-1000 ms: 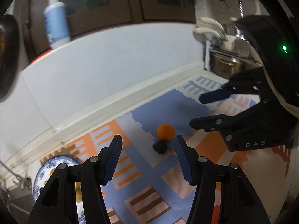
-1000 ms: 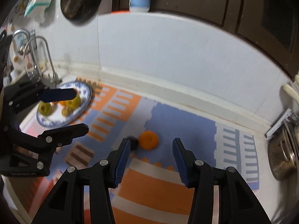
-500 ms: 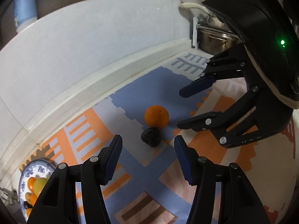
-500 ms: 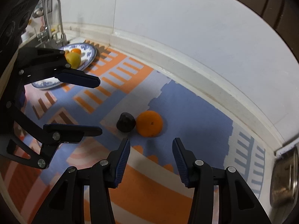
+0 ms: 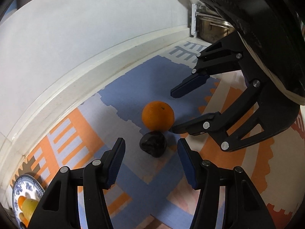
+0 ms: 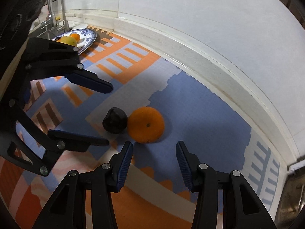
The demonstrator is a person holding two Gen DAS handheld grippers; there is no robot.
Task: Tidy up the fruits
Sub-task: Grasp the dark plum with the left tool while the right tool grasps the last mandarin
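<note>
An orange [image 5: 157, 115] and a small dark fruit [image 5: 152, 146] lie touching on a patterned mat [image 5: 133, 187]. They also show in the right wrist view, the orange [image 6: 145, 124] right of the dark fruit [image 6: 114, 120]. My left gripper [image 5: 150, 150] is open, low over the mat, with the dark fruit just ahead between its fingertips. My right gripper [image 6: 154, 152] is open, just short of the orange. Each gripper shows in the other's view: the right [image 5: 174, 111], the left [image 6: 108, 114]. A blue-patterned plate [image 6: 89, 40] holds yellow and orange fruits.
The mat runs along a white wall ledge [image 6: 190, 43]. A steel pot [image 5: 211, 26] stands at the far right of the counter. A faucet [image 6: 57, 17] and sink edge lie past the plate. The plate also shows in the left wrist view [image 5: 18, 192].
Both grippers have moved down and closer to the two fruits, which now look much larger. Both stay open. The fruits have not moved.
</note>
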